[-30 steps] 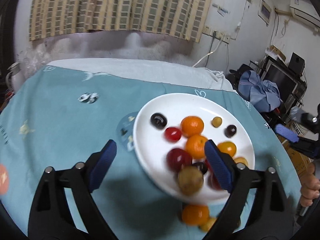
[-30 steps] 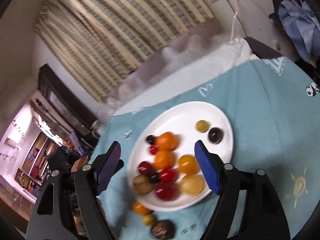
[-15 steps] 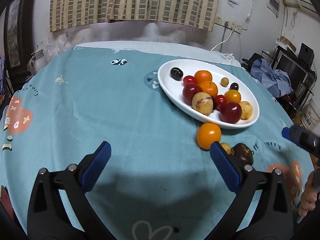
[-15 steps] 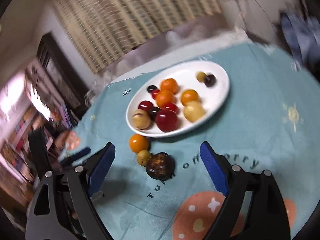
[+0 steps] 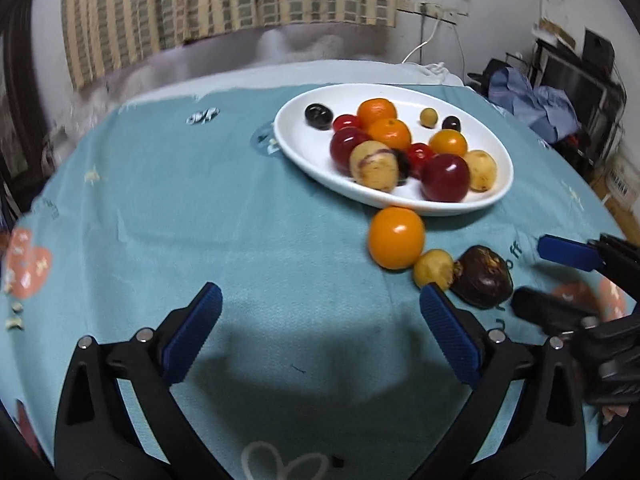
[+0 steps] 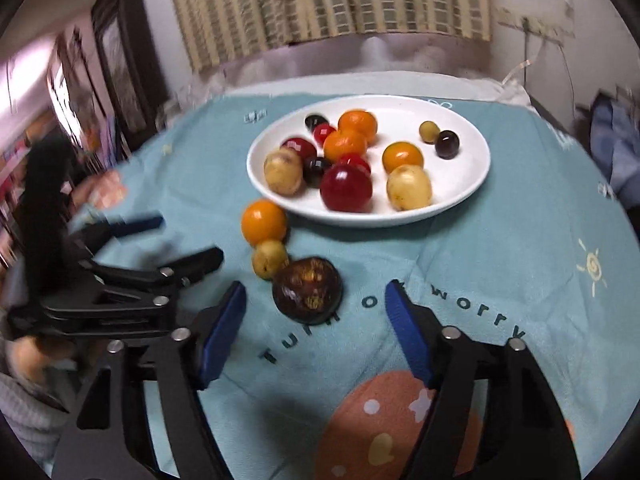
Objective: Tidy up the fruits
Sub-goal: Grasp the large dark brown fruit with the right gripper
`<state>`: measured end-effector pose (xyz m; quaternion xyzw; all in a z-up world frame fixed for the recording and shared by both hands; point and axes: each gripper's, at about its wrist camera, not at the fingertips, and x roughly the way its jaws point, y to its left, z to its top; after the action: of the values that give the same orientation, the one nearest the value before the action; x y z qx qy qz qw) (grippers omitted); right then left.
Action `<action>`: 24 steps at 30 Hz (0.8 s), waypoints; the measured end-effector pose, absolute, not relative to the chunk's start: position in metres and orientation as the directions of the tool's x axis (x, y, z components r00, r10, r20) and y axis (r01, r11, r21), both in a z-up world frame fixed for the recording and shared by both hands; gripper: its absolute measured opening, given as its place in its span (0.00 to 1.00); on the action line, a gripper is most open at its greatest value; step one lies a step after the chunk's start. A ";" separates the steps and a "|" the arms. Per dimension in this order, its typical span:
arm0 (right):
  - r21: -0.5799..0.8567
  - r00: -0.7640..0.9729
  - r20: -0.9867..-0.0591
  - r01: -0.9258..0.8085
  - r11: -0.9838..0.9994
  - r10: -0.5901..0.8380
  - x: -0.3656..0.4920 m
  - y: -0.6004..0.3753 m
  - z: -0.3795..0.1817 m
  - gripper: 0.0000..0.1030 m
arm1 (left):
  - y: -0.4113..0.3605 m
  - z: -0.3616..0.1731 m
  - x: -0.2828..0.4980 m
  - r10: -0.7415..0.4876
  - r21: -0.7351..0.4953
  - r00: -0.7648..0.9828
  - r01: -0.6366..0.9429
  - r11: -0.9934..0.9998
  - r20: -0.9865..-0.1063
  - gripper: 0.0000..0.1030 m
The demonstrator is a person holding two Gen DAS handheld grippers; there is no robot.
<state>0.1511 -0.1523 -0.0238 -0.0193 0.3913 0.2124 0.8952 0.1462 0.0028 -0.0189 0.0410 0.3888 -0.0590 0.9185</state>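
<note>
The teal tablecloth (image 5: 168, 208) covered the table beneath both of my tools. On it lay the white oval plate (image 5: 304, 152), heaped with red, orange, yellow and dark fruits. My left gripper (image 5: 320, 332) hovered above bare cloth, its blue pads spread wide and holding nothing. My right gripper (image 6: 316, 332) hovered likewise, jaws wide and empty, just short of the dark brown fruit (image 6: 307, 290). Three fruits lay off the plate in a touching row: that brown one, a small yellow fruit (image 6: 270, 259) beside it, and an orange fruit (image 6: 264, 222) against the plate's near rim.
</note>
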 end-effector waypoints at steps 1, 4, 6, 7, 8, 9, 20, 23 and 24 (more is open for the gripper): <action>0.119 0.601 -0.712 -0.406 0.906 0.363 0.152 -0.149 -0.026 0.61 | 0.001 -0.017 0.145 -0.086 0.030 0.696 0.153 0.988 -0.712 0.98; 0.113 0.596 -0.716 -0.415 0.903 0.363 0.156 -0.148 -0.031 0.59 | -0.001 -0.018 0.149 -0.085 0.039 0.689 0.163 0.986 -0.720 0.98; 0.130 0.579 -0.730 -0.404 0.906 0.363 0.162 -0.149 -0.036 0.54 | 0.000 -0.023 0.153 -0.073 0.043 0.670 0.156 0.987 -0.739 0.98; 0.150 0.564 -0.735 -0.406 0.902 0.376 0.165 -0.150 -0.038 0.51 | 0.000 -0.024 0.154 -0.072 0.042 0.663 0.155 0.987 -0.745 0.98; 0.171 0.553 -0.735 -0.408 0.897 0.392 0.167 -0.151 -0.038 0.49 | 0.001 -0.025 0.154 -0.069 0.045 0.659 0.155 0.987 -0.749 0.98; 0.184 0.546 -0.735 -0.410 0.893 0.402 0.169 -0.151 -0.039 0.47 | 0.001 -0.026 0.154 -0.058 0.057 0.660 0.151 0.987 -0.749 0.98; 0.257 0.494 -0.745 -0.408 0.876 0.448 0.179 -0.150 -0.038 0.42 | 0.007 -0.019 0.153 -0.086 0.018 0.670 0.146 0.989 -0.737 0.98; 0.293 0.567 -0.681 -0.370 0.882 0.463 0.174 -0.178 -0.012 0.42 | 0.004 -0.020 0.153 -0.115 -0.010 0.667 0.158 0.987 -0.736 0.98; 0.317 0.598 -0.648 -0.351 0.881 0.472 0.172 -0.191 -0.002 0.42 | 0.002 -0.021 0.153 -0.128 -0.021 0.660 0.167 0.986 -0.740 0.98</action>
<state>0.1718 -0.1907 -0.0016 0.0785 0.3845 0.2310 0.8903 0.1532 0.0019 -0.0210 0.0241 0.4041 -0.0809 0.9108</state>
